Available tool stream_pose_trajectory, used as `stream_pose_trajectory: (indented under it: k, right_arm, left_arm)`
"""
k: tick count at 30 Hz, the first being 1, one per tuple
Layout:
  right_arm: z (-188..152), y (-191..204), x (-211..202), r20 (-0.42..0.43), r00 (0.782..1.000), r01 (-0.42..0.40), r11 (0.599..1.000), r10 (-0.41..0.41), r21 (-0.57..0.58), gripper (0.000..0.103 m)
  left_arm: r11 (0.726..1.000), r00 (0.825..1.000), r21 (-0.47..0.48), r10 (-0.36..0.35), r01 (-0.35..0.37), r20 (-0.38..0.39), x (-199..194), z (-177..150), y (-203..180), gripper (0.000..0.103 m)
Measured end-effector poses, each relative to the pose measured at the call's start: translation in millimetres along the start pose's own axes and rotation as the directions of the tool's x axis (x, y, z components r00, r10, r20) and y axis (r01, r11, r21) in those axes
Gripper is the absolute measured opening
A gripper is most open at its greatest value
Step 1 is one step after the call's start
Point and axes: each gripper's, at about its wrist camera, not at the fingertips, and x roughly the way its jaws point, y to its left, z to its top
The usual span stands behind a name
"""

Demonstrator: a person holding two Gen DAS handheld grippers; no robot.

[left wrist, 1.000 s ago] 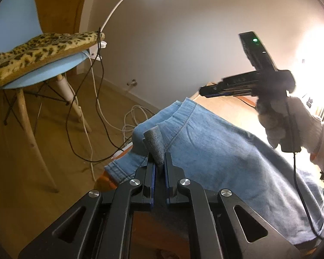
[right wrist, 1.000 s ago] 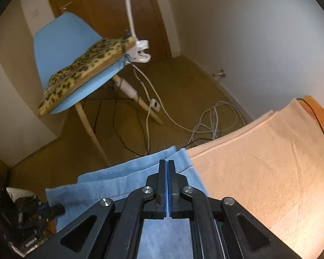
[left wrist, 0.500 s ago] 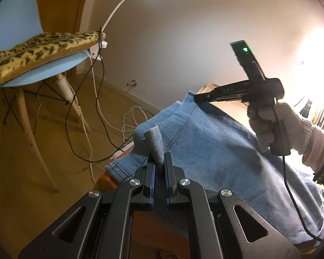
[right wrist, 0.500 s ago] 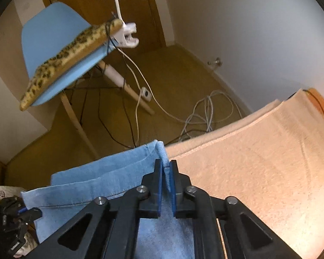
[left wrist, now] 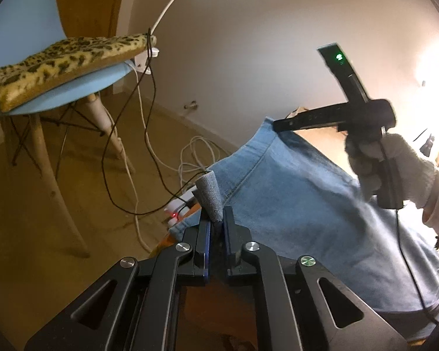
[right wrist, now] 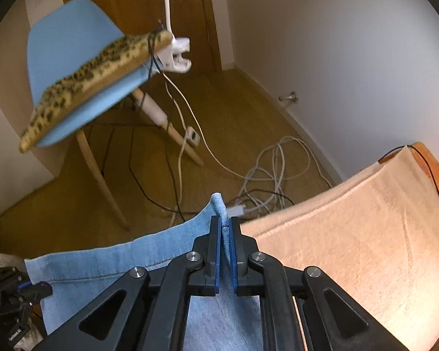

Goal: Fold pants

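Light blue denim pants (left wrist: 292, 204) lie over the table's end. My left gripper (left wrist: 216, 216) pinches their near corner, and a grey fold of cloth (left wrist: 209, 196) sticks up between the pads. Its jaws are opening slightly with the cloth still pressed. In the right wrist view my right gripper (right wrist: 226, 222) grips the pants' (right wrist: 131, 257) far corner, which stands up between its fingers. Those jaws are also opening a little with the fabric still clamped. A gloved hand (left wrist: 389, 161) holds the right gripper (left wrist: 278, 124) at that corner. The left gripper (right wrist: 17, 292) shows at bottom left.
A peach towel (right wrist: 351, 234) covers the orange table (right wrist: 433, 163) beside the pants. On the wooden floor past the table's edge stand a blue chair (left wrist: 14, 44) with a leopard cushion (left wrist: 58, 58), a clip lamp (right wrist: 178, 52) and loose cables (left wrist: 196, 158).
The right gripper came down to the pants' far corner and closed on it; the corner now stands up between its fingers. The left gripper kept its hold and place.
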Motion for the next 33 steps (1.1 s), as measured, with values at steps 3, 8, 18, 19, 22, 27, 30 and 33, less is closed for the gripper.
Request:
stream_pose_trajectory:
  k: [3,8,18,19,22,27,30,33]
  right_arm:
    - [-2.6,-6.2,-11.4,0.016,1.000,0.016,1.000,-0.016,0.023,0.022]
    - [-8.2,-18.9,-52.4,0.066,0.997,0.030,0.997,-0.034,0.070,0.034]
    - [-53.5,-32.4,-163.4,0.166,0.983,0.049,0.986,-0.076,0.161,0.057]
    - [-63.0,-33.8,-177.8,0.178,0.981,0.049,0.983,-0.080,0.175,0.058]
    - [-91.8,-36.6,-216.3,0.201,0.971,0.084,0.974,-0.127,0.212,0.064]
    - [-145.0,-46.8,-274.3,0.206,0.957,0.140,0.948,-0.203,0.285,0.065]
    - [-184.3,-59.0,-312.1,0.187,0.946,0.196,0.925,-0.267,0.326,0.065]
    - [-223.7,-72.7,-346.9,0.159,0.932,0.249,0.893,-0.327,0.376,0.065]
  left_arm:
    - [1.000,1.000,0.007,0.018,-0.018,-0.008,-0.6,-0.8,-0.6,0.013]
    - [0.998,0.998,0.016,0.068,-0.068,-0.007,-9.3,3.5,1.1,0.021]
    - [0.999,0.999,0.029,0.017,-0.017,0.032,-51.7,16.5,-21.4,0.021]
    - [0.999,0.999,0.036,0.001,-0.002,0.033,-55.2,17.5,-26.7,0.021]
    - [0.996,0.997,0.056,-0.073,0.071,0.031,-67.5,21.1,-48.1,0.021]
    - [0.971,0.977,0.108,-0.214,0.213,0.003,-82.8,20.3,-94.3,0.025]
    - [0.944,0.955,0.146,-0.295,0.296,-0.030,-87.4,16.3,-123.5,0.032]
    - [0.909,0.929,0.192,-0.362,0.369,-0.072,-91.2,7.7,-154.4,0.033]
